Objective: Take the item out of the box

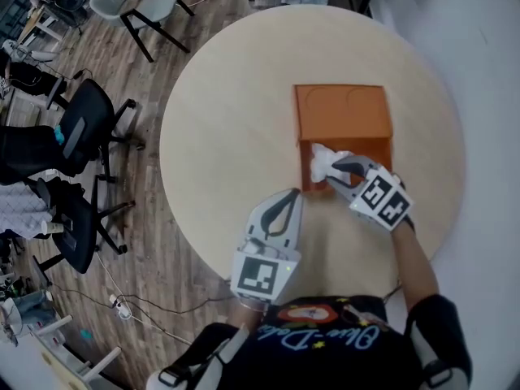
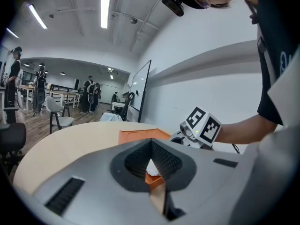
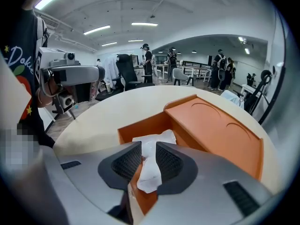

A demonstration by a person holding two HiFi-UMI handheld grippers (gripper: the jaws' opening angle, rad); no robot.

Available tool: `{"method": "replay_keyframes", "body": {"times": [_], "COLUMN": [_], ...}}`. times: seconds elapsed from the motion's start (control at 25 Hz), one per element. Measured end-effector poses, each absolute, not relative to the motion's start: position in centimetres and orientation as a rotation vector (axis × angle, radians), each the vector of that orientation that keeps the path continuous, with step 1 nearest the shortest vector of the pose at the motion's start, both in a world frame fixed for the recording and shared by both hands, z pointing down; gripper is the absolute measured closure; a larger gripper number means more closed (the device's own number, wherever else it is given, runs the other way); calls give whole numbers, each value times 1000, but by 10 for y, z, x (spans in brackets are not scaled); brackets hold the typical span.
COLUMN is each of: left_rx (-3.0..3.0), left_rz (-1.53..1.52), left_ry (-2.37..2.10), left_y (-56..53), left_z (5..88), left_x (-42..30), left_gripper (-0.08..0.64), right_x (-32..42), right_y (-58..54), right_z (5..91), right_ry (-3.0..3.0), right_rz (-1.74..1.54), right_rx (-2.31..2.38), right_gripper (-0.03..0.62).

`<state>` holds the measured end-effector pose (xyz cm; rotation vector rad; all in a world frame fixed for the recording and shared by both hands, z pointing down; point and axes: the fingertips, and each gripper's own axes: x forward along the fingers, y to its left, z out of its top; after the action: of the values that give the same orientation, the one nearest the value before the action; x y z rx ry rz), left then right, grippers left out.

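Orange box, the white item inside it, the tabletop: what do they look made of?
Orange box: rigid and matte, probably moulded plastic or coated board; its top has round pressed recesses.
White item: a thin, soft, crumpled sheet with a slight sheen, so plastic film or tissue; it folds between the jaws of the right gripper.
Table: pale and matte, likely laminate or light wood; no grain can be made out.

I'm pinching the white item (image 3: 149, 172) with my right tool (image 1: 335, 169), arm outstretched; my left tool (image 1: 293, 197) is hovering nearby, jaws seemingly together.
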<state>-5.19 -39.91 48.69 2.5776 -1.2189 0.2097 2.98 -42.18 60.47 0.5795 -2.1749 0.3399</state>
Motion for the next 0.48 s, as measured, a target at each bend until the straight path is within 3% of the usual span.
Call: {"method": "replay_keyframes", "body": {"times": [0.48], "left_rx": [2530], "left_rz": [210], "left_ry": [-1247], "left_y": [-401], "left_z": [496], "left_x": [-65], "left_gripper": [575], "right_x": [37], "right_y": [-430], "right_z": [640], "right_ry": [-2025], "right_rz": [328], "right_rx": [562], "right_gripper": [520]}}
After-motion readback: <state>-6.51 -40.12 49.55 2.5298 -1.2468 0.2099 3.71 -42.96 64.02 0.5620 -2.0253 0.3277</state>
